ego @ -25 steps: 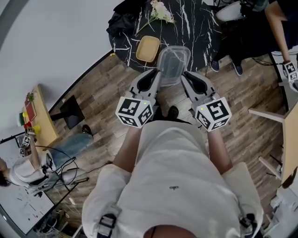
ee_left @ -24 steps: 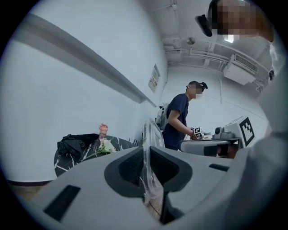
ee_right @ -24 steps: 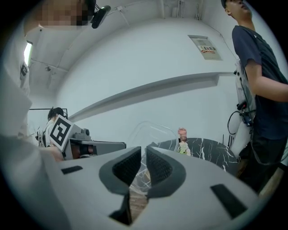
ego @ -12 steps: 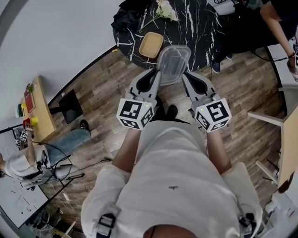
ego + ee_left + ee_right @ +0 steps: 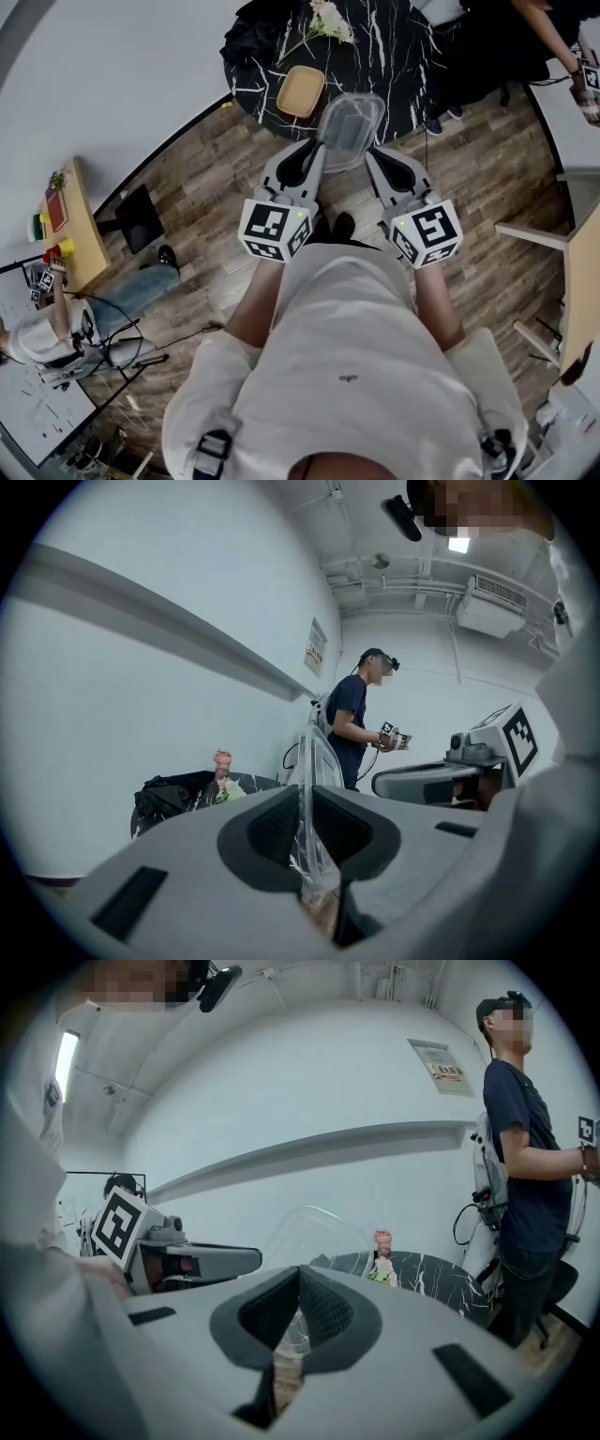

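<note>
Head view: a clear plastic container [image 5: 349, 131], rectangular with rounded corners, hangs in mid-air. Its far end is over the rim of a round black marble table [image 5: 394, 56], beside a tan tray [image 5: 300, 91], and open wood floor [image 5: 216, 187] lies below. The left gripper [image 5: 317, 155] and right gripper [image 5: 373, 157] pinch its opposite sides, forearms reaching forward side by side.

Left gripper view: the jaws are clamped on the thin see-through rim, which stands edge-on between them.

Right gripper view: the jaws have all but met on the rim, and the container rises beyond them with the table ahead.
</note>
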`<state>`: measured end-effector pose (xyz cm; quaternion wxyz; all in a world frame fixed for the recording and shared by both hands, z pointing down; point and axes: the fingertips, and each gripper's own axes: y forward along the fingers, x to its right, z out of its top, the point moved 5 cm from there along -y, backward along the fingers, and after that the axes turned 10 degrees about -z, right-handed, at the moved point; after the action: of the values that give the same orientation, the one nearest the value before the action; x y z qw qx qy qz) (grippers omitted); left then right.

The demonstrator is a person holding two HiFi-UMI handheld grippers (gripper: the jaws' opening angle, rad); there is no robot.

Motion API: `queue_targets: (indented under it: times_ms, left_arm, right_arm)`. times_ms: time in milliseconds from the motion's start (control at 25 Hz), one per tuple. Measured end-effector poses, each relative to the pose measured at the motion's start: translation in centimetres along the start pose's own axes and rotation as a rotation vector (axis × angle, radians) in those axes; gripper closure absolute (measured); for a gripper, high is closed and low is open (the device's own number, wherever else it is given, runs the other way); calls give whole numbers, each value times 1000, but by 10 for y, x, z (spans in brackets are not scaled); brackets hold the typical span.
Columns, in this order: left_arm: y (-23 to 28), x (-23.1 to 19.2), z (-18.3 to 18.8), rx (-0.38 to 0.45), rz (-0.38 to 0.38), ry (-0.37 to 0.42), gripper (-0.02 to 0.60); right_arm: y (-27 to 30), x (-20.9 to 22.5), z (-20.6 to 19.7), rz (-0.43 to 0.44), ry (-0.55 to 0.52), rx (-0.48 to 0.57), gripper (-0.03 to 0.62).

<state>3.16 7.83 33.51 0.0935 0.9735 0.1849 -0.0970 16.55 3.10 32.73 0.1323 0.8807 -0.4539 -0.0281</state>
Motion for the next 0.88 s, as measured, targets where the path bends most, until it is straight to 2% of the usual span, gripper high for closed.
queue_targets:
  times_ms: [880]
  left_arm:
    - [-1,-1,1,-12,-6,9,537]
  right_arm:
    - [5,-4,-2,5,-15,-15,591]
